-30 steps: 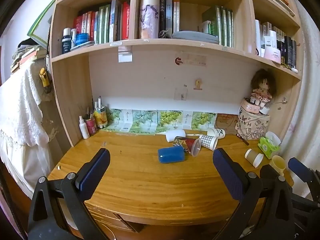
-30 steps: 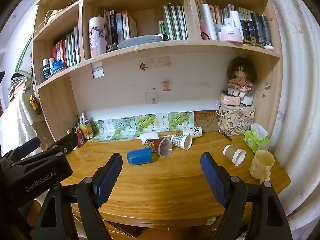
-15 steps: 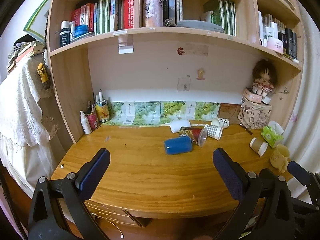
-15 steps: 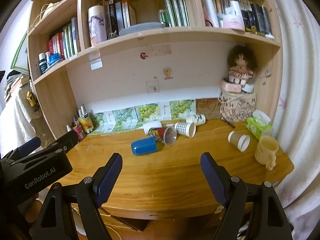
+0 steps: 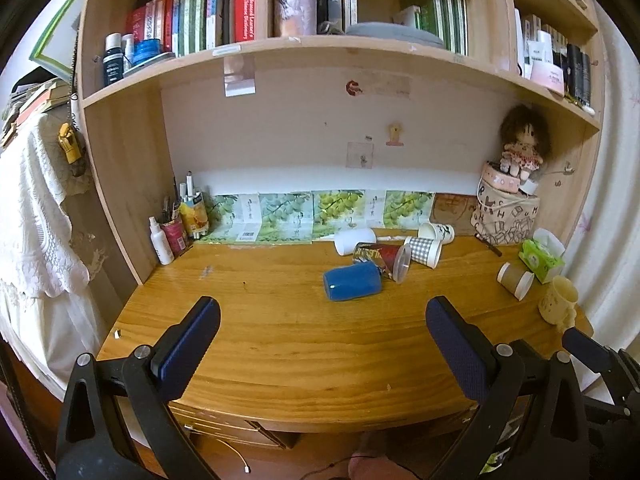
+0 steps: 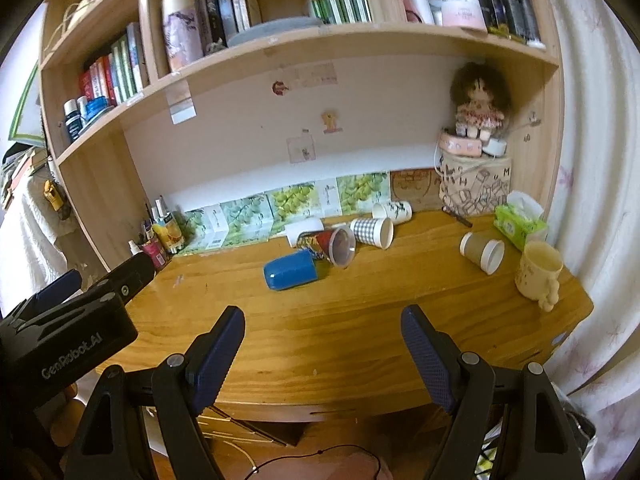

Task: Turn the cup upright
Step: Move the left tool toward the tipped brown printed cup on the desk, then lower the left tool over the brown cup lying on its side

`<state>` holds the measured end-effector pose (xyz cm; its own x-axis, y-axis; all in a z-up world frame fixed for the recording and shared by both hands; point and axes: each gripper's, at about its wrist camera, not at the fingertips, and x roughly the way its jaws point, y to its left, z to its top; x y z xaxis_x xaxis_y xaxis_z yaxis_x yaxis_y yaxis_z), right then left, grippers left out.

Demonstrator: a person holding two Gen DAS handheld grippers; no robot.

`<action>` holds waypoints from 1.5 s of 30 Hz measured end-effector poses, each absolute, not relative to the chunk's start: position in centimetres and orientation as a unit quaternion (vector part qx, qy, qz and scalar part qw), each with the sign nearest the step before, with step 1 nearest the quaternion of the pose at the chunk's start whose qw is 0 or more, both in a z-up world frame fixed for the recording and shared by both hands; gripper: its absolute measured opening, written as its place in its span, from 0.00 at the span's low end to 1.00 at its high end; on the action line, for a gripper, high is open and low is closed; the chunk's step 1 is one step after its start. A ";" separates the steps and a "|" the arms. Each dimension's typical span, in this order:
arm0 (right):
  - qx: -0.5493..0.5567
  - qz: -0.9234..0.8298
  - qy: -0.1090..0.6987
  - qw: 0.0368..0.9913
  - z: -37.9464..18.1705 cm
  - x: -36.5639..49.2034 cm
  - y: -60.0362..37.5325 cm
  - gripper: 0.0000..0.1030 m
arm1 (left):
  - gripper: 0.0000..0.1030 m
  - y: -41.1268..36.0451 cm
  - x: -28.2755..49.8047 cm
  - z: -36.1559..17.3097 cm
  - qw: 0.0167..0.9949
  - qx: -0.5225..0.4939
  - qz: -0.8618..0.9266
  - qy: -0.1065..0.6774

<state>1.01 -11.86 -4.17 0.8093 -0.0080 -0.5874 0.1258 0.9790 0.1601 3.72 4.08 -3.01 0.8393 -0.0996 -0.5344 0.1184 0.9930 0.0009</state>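
Several cups lie on their sides on the wooden desk (image 5: 280,340): a blue cup (image 5: 352,281) (image 6: 290,270), a red patterned clear cup (image 5: 384,260) (image 6: 330,244), a checked paper cup (image 5: 424,250) (image 6: 372,230), a white cup (image 5: 354,240), a printed white cup (image 5: 436,233) (image 6: 392,211) and a brown paper cup (image 5: 515,280) (image 6: 482,251). A cream mug (image 5: 558,305) (image 6: 538,270) stands upright at the right. My left gripper (image 5: 322,316) and right gripper (image 6: 322,326) are open and empty, over the desk's front edge, well short of the cups.
A doll on a patterned box (image 6: 474,184) and a green tissue pack (image 6: 518,224) stand at the back right. Bottles and pen holders (image 5: 178,228) stand at the back left. A bookshelf (image 5: 320,48) overhangs the desk. A white curtain (image 6: 600,200) hangs at the right.
Both grippers have risen and come slightly nearer the desk, so the desk and cups sit lower and larger in view. The cups have not moved. Both grippers stay open.
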 end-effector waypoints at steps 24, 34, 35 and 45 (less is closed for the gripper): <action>0.184 -0.007 0.396 0.900 -8.0 14.7 -17.1 0.79 | 1.00 0.3 16.6 -4.2 0.943 0.033 -0.088 0.319; 0.208 0.009 0.438 0.875 -10.0 20.8 -18.5 0.79 | 1.00 -1.6 21.6 -5.6 0.927 0.070 -0.110 0.351; 0.210 0.010 0.442 0.872 -10.2 21.4 -18.6 0.79 | 1.00 -1.8 22.2 -5.8 0.925 0.075 -0.112 0.355; 0.248 0.025 0.476 0.843 -12.7 26.8 -20.3 0.79 | 1.00 -3.6 27.7 -7.3 0.906 0.107 -0.127 0.388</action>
